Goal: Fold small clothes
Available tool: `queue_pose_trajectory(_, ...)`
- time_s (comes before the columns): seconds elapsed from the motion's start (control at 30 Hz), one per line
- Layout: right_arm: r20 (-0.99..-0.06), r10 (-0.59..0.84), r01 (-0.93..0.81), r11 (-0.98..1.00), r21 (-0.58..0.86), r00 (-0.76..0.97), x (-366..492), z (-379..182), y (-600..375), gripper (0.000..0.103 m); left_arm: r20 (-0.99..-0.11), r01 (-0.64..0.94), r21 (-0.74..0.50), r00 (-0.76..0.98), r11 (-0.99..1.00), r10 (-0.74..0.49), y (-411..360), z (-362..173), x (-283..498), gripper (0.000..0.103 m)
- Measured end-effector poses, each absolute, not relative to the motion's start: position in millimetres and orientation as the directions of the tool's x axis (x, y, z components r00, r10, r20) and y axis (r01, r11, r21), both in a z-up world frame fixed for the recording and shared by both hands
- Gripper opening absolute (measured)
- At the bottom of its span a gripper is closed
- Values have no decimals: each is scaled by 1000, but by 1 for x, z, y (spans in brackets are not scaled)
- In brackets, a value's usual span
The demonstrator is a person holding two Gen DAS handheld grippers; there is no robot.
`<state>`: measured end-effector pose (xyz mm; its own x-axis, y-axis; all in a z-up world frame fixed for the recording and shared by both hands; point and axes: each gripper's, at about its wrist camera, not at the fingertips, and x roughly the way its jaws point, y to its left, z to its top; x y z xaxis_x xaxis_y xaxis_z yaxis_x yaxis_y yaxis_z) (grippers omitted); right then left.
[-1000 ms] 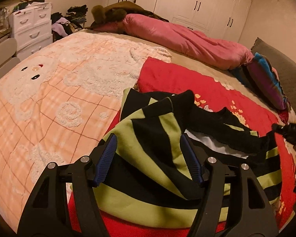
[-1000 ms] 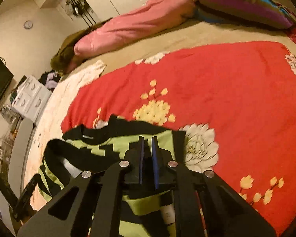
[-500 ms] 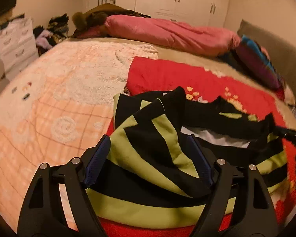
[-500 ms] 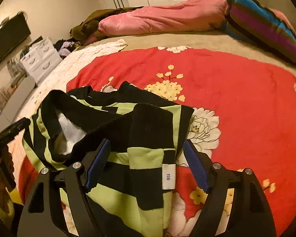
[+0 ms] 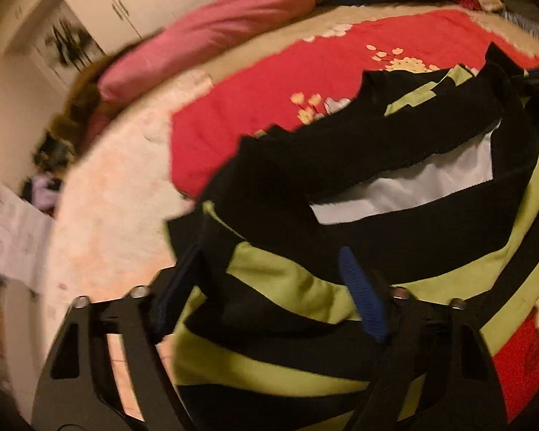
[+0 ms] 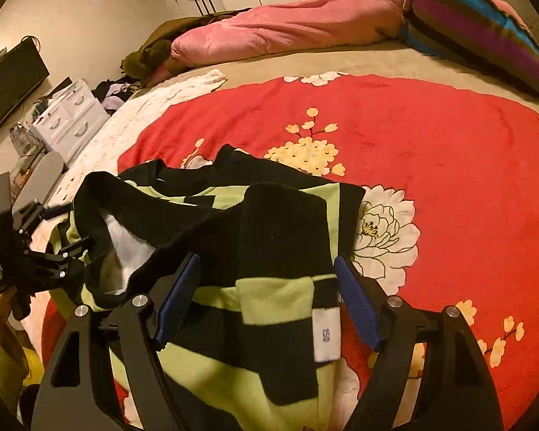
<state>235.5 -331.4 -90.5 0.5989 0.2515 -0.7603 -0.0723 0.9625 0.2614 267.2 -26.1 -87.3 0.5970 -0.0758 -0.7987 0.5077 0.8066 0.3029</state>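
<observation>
A small black and lime-green striped sweater (image 6: 269,244) lies rumpled on a red floral blanket (image 6: 431,136), its white lining showing at an opening. My right gripper (image 6: 266,280) is open, its blue pads either side of a folded sleeve with a white tag (image 6: 326,334). In the left wrist view the sweater (image 5: 359,215) fills the lower right, and my left gripper (image 5: 269,280) is open over its near edge. The left gripper also shows at the far left of the right wrist view (image 6: 28,251).
A pink duvet (image 6: 287,32) and a striped pillow (image 6: 474,32) lie at the bed's far side. A peach fleece blanket (image 5: 107,197) covers the bed left of the red one. White drawers (image 6: 68,118) and a TV (image 6: 7,86) stand by the left wall.
The right gripper has opened and let go of the sleeve fold. The left gripper has swung round and closer over the sweater, its view blurred by motion.
</observation>
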Motion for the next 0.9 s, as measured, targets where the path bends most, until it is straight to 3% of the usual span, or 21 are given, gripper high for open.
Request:
queue_pose_trajectory(0.03, -762, 249, -68, 963, 262, 598, 236, -91, -332, 75, -805, 499, 262, 585, 826, -98, -22, -89, 270, 30)
queue_pose_trajectory(0.1, -763, 243, -66, 965, 255, 599, 238, -93, -332, 73, -799, 486, 200, 583, 851, -145, -18, -88, 270, 11)
queue_pose_trajectory(0.13, -763, 240, -69, 966, 250, 600, 239, -93, -332, 67, -795, 481, 178, 585, 858, -163, -17, -87, 269, 6)
queue_pose_trajectory(0.2, -768, 238, -76, 968, 241, 595, 239, -94, -334, 36, -776, 467, 110, 592, 877, -218, -9, -80, 267, 4)
queue_pose_trajectory(0.3, -750, 278, -70, 952, 297, 599, 236, -90, -344, 22, -726, 420, -68, 601, 905, -334, 12, -63, 268, 4)
queue_pose_trajectory(0.47, -676, 373, -58, 896, 440, 635, 240, -74, -367, 18, -595, 351, -379, 616, 856, -516, 61, -37, 280, 3)
queue_pose_trajectory(0.57, -657, 383, -36, 879, 476, 649, 255, -70, -375, 17, -581, 301, -449, 617, 841, -531, 69, -35, 290, 3)
queue_pose_trajectory(0.7, -680, 346, -37, 904, 425, 647, 277, -73, -366, 17, -634, 180, -472, 611, 863, -474, 69, -54, 312, 6)
queue_pose_trajectory(0.77, -705, 312, -29, 923, 383, 637, 288, -79, -361, 15, -648, 120, -482, 618, 868, -446, 72, -65, 319, 14)
queue_pose_trajectory(0.83, -729, 262, -15, 945, 326, 632, 297, -86, -358, 15, -662, 65, -486, 624, 871, -416, 78, -73, 325, 29)
queue_pose_trajectory(0.9, -760, 213, 16, 959, 282, 614, 302, -94, -358, 15, -672, 18, -483, 633, 875, -384, 86, -78, 327, 33)
